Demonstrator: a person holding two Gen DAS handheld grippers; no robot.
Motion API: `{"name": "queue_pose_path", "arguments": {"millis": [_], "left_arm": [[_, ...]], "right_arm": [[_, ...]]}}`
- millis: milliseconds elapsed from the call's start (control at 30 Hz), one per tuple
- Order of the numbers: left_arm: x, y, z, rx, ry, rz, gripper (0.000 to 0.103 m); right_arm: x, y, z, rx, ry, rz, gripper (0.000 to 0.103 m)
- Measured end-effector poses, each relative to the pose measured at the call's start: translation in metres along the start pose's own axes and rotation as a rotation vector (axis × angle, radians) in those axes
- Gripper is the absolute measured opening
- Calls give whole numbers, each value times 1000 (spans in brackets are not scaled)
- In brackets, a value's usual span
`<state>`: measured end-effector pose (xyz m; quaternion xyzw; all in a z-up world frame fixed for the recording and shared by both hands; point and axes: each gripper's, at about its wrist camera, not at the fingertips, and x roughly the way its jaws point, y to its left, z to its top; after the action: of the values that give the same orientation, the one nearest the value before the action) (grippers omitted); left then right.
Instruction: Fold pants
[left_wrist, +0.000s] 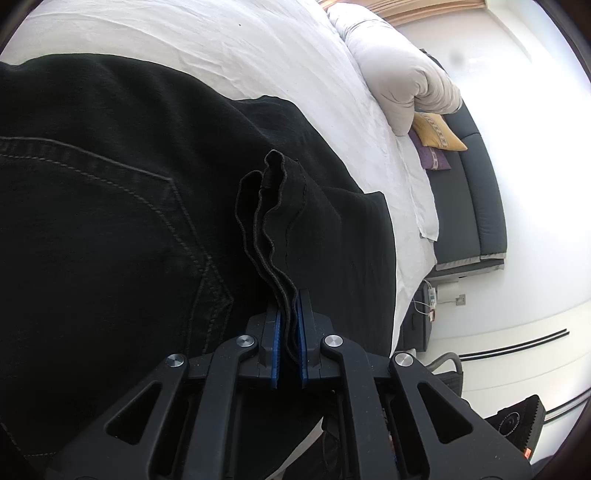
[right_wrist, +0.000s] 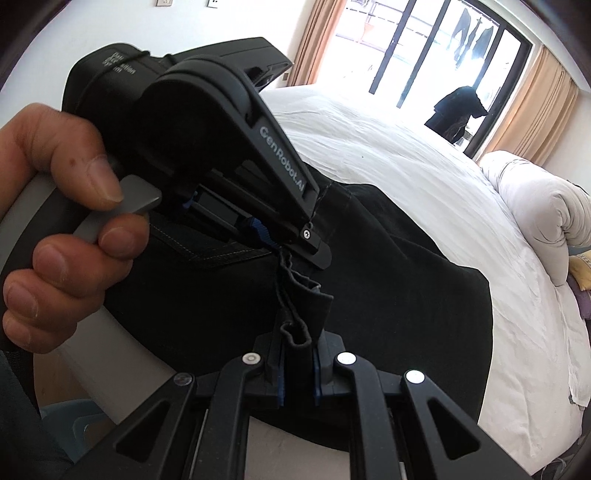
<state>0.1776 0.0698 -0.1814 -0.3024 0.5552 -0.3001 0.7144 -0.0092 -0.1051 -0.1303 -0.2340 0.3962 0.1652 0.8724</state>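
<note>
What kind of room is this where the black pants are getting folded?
Most likely a bedroom, maybe in a hotel. The black pants lie on a big bed with a white sheet, a rolled white duvet sits at one end, and curtains hang by a glass balcony door.

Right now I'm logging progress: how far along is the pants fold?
Done: black pants lie on the white bed, hems bunched together. In hand: left hand-held gripper and right hand-held gripper both clamp the hem layers. Left: carrying the hems over and smoothing the fold.
</note>
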Motion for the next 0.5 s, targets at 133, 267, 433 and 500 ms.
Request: {"name": "queue_pose_path", "arguments": {"millis": [133,267,433,500], "left_arm": [[4,0,2,-3,6,9,6],[11,-5,4,2,22,11,6],[21,-10,6,7,36,16,6],[22,-10,6,10,45,13,6]], "right_arm": [[5,4,1,-14,11,1,12],[7,5,5,-21,19,1,12],[12,6,7,-27,27,5,12],[13,4,7,-26,29,9,12]]}}
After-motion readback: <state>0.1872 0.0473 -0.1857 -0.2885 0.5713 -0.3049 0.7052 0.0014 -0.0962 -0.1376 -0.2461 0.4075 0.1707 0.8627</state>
